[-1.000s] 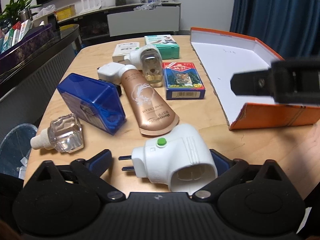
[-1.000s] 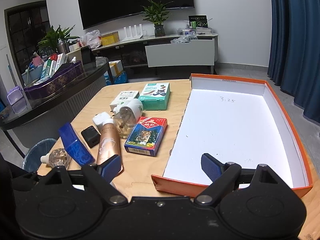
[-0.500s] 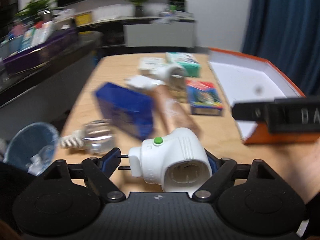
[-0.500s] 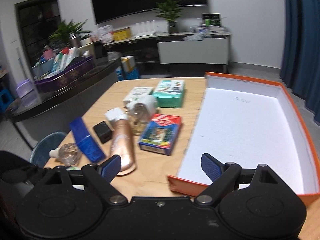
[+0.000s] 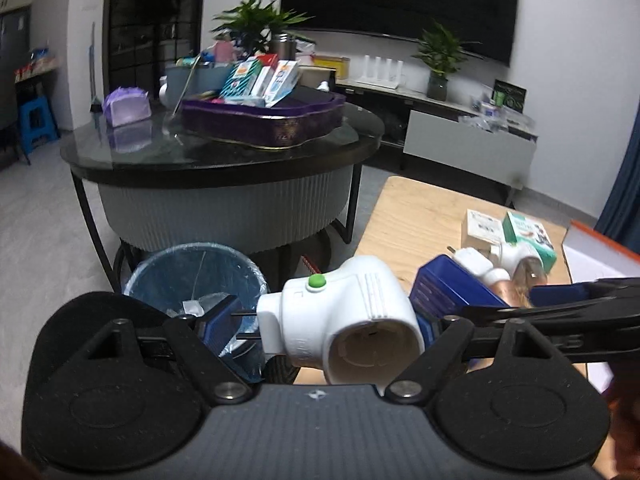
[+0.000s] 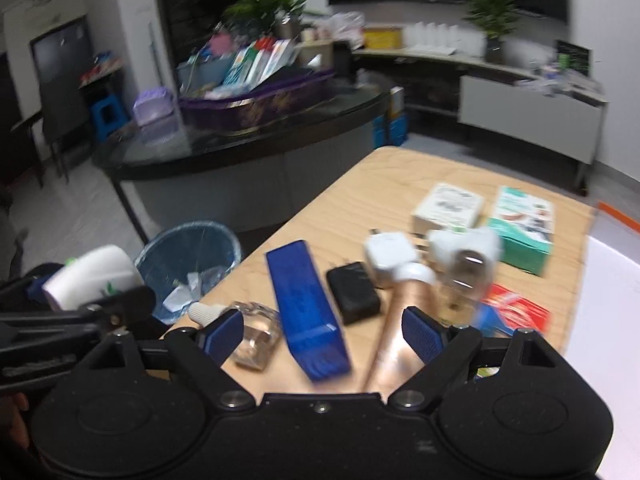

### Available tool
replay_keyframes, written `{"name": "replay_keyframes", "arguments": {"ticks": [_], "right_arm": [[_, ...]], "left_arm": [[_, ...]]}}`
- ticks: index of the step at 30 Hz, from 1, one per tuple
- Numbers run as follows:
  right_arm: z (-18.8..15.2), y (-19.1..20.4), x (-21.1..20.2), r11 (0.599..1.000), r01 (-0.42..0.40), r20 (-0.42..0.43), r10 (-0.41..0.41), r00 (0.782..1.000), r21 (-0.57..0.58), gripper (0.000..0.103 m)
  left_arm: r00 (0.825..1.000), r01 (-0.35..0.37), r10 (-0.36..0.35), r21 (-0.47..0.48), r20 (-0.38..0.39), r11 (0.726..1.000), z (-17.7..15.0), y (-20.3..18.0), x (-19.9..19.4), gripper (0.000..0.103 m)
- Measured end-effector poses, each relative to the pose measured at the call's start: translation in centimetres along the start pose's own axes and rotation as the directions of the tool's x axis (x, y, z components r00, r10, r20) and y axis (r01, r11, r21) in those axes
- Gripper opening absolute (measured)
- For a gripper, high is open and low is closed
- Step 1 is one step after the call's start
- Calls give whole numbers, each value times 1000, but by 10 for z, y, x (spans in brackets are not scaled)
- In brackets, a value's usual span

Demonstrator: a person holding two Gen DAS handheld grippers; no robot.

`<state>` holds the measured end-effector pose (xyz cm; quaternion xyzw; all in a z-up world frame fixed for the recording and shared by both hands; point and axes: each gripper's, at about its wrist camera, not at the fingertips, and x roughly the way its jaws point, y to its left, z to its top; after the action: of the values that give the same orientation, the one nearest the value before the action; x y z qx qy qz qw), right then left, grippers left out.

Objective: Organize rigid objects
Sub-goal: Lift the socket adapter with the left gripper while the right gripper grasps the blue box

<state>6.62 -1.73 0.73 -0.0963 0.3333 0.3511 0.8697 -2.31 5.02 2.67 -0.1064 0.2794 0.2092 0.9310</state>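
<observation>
**Left gripper carries white plug-in unit; right gripper empty over the table**

Left gripper [image 5: 326, 326]: blue pads closed against a white plug-in unit [image 5: 340, 316], green button on top, two metal prongs toward the left pad, round open socket facing the camera. Right pad pressed on the body's far side. Jaws closed in within the last second and now grip the unit. Unit is off the table, seen in front of a blue-lined waste bin [image 5: 192, 276] on the floor, beside the wooden table [image 5: 416, 216].

Right gripper [image 6: 322, 330]: fingers wide apart, nothing between the pads. It hangs above the table's near clutter. Picture blurred.

On the table, right wrist view:
- blue case [image 6: 306, 314], lying lengthwise, roughly centred between the fingers
- gold tube [image 6: 400, 328] just beside the right finger
- clear glass bottle with white cap [image 6: 248, 334] behind the left finger
- black adapter [image 6: 354, 290] between case and tube
- white charger [image 6: 390, 254], a second white plug-in with bottle [image 6: 466, 256], red card box [image 6: 514, 312]
- white carton [image 6: 448, 206] and teal carton [image 6: 522, 230] farther back, side by side

Orange-edged white box [image 6: 608, 272] at the right edge of the table. The carried unit and left gripper show at far left of this view.
</observation>
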Motion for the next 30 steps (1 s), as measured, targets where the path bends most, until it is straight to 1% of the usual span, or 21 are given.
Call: {"name": "replay_keyframes", "arguments": {"ticks": [2,3,4,5,6,7,8,10,13,16,19,20,23,25,28,30], "right_arm": [[6,7,15,999,18,-10,-18,1000,-28,98],[9,8,22,999,26,-21,-27,999,-34,91],[11,8,29,999,29,-37,-30,999,-31,81],[12,7,35,1000,23,-54,-24,998,-21,76],[12,5,40,1000,15,-73,-15,997,-12,62],[11,4,42,1000,3,-68,-3,998,-1,52],[11,1,43,1000,-7,-73,8,997,9,47],[8,-1,39,1000,0,-61,1,998,19,41],[8,-13,18,997,-20,-8,21,1000,78,40],[10,-29,-15,993,-13,60,6,998,115,40],[9,-51,-49,987,70,120,-88,989,144,40],[7,-62,-59,981,107,127,-128,984,165,40],[-3,-98,-87,943,227,126,-262,957,242,40],[-11,-123,-104,913,284,116,-329,937,293,40],[-24,-156,-127,862,360,93,-417,904,357,40],[-32,-177,-143,822,408,75,-472,878,399,40]], "left_arm": [[1000,0,0,6,-7,1000,0,1,2,86],[1000,0,0,0,-10,1000,1,2,4,86],[1000,2,-2,1,-14,1000,1,3,6,86],[1000,6,-6,5,-20,1000,0,2,6,86],[1000,12,-12,2,-20,1000,0,2,7,86],[1000,11,-10,7,-22,1000,-1,1,8,86],[1000,13,-13,13,-28,1000,-2,0,9,86],[999,24,-23,11,-35,1000,-2,-2,11,86],[998,48,-47,31,-41,998,0,-10,12,86],[996,77,-75,53,-39,996,3,-20,13,86],[991,125,-121,69,-56,990,9,-35,14,86],[989,139,-135,83,-58,987,11,-42,14,86],[980,197,-190,125,-62,972,17,-67,14,86],[967,250,-241,148,-78,957,23,-90,15,86],[943,334,-322,198,-90,922,36,-131,12,86],[918,397,-381,215,-113,892,45,-156,12,86]]}}
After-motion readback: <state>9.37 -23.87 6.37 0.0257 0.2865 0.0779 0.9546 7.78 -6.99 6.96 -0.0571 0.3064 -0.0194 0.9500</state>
